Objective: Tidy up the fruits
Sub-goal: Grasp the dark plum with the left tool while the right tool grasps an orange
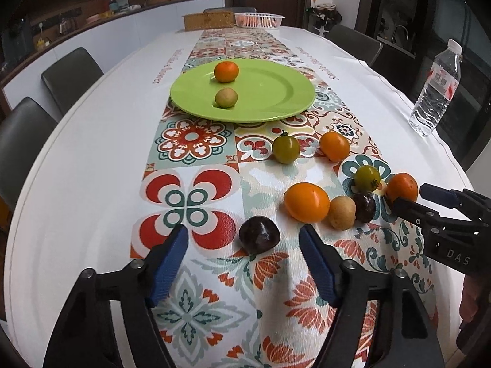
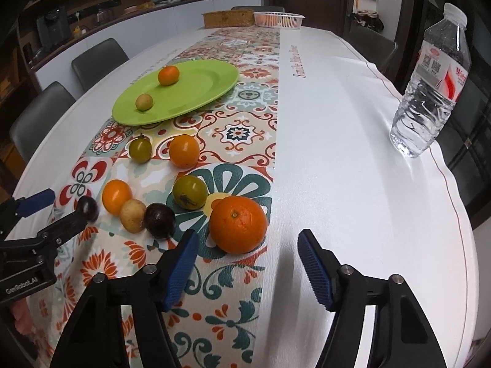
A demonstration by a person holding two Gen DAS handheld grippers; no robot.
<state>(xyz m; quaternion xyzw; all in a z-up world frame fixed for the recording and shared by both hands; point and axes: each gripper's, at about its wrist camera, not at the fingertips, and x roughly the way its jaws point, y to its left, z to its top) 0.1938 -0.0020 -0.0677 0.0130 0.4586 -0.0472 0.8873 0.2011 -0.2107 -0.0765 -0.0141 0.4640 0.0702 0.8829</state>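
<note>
While both grippers' jaws are spread and empty, a dark fruit (image 1: 259,234) is framed ahead of the left gripper (image 1: 244,242), an orange (image 2: 237,224) ahead of the right gripper (image 2: 245,245).

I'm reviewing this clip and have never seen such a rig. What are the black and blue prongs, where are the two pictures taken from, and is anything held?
A person holds a two-fingered claw in each hand, with a camera on each looking along its fingers. One picture looks past the left claw, which straddles a dark purple fruit; the other past the right claw, nearing an orange. Neither grips anything yet. More fruit lies on the patterned tablecloth; two pieces sit on the green plate. A water bottle stands aside.
</note>
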